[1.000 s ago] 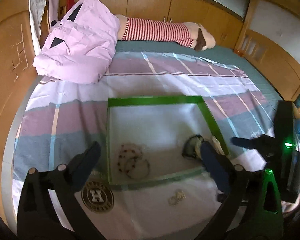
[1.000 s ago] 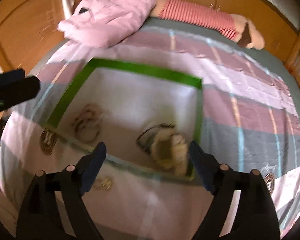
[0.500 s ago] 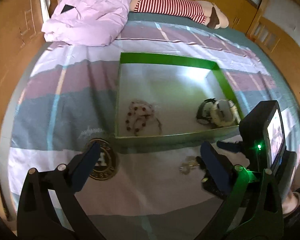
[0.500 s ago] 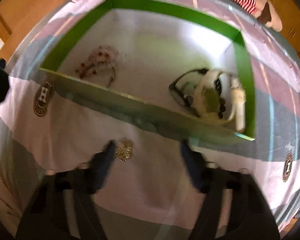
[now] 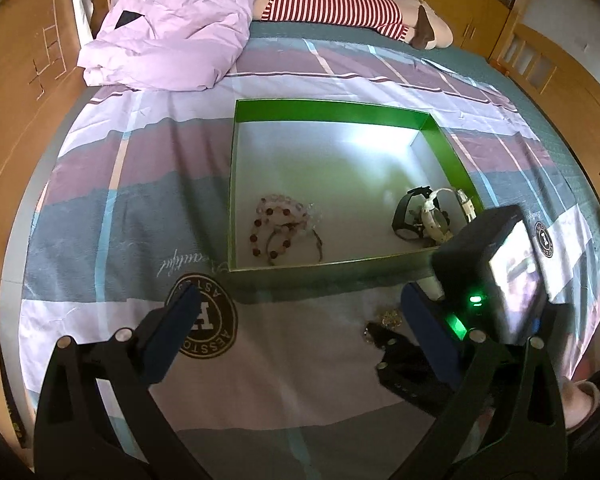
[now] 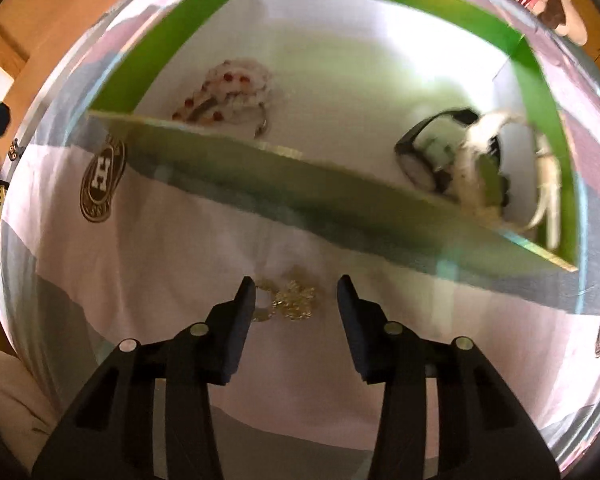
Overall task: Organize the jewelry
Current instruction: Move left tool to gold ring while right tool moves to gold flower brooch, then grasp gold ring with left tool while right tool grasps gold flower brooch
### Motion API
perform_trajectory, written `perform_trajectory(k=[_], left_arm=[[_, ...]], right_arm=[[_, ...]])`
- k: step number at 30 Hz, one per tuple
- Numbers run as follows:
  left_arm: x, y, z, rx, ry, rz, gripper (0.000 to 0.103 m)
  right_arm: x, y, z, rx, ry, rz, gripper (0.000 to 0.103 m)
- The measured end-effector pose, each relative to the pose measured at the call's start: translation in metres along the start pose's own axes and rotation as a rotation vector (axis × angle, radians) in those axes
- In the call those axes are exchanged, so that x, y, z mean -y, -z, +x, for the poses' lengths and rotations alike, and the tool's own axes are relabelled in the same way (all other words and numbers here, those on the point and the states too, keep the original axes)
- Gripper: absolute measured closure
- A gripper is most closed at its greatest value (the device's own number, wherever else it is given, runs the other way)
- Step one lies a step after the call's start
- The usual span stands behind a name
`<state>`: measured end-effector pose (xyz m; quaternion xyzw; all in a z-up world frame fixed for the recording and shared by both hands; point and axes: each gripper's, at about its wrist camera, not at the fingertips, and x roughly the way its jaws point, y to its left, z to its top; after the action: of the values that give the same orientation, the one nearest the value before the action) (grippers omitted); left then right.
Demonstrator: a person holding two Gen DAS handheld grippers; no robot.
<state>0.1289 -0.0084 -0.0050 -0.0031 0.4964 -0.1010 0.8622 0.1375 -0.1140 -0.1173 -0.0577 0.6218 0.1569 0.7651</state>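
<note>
The right gripper (image 6: pixel 296 294) is low over the bedsheet (image 6: pixel 172 264), its jaws apart on either side of a small gold trinket (image 6: pixel 290 298) lying just outside the green box (image 6: pixel 324 200). Inside the box lie beaded bracelets (image 5: pixel 282 226) and watches (image 5: pixel 424 216). The left gripper (image 5: pixel 300 314) hovers with jaws wide, holding nothing.

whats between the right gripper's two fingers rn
In the right wrist view, a small gold jewelry piece lies on the bedsheet between the open right gripper fingers, outside the green box.
</note>
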Motion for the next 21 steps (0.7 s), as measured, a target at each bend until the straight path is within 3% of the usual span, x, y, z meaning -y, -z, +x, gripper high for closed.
perform_trajectory(k=[2, 3, 5, 9, 18, 21], left_arm=[[0.0, 0.0, 0.0, 0.0, 0.004, -0.001, 0.002], [0.0, -0.001, 0.0, 0.001, 0.005, -0.002, 0.002], [0.0, -0.001, -0.001, 0.001, 0.009, -0.003, 0.002], [0.0, 0.0, 0.001, -0.002, 0.0, -0.001, 0.002], [0.003, 0.001, 0.006, -0.01, -0.004, 0.02, 0.002], [0.004, 0.002, 0.01, -0.025, -0.011, 0.029, 0.002]], right_arm=[[0.003, 0.001, 0.008, -0.02, -0.015, 0.028, 0.063], [0.005, 0.0, 0.006, -0.015, -0.023, 0.039, 0.072], [0.013, -0.001, 0.002, -0.014, -0.04, 0.065, 0.08], [0.029, 0.001, 0.003, -0.035, -0.112, 0.137, 0.08], [0.02, 0.004, -0.009, -0.025, -0.118, 0.101, 0.08], [0.039, 0.007, -0.011, -0.043, -0.107, 0.134, 0.08]])
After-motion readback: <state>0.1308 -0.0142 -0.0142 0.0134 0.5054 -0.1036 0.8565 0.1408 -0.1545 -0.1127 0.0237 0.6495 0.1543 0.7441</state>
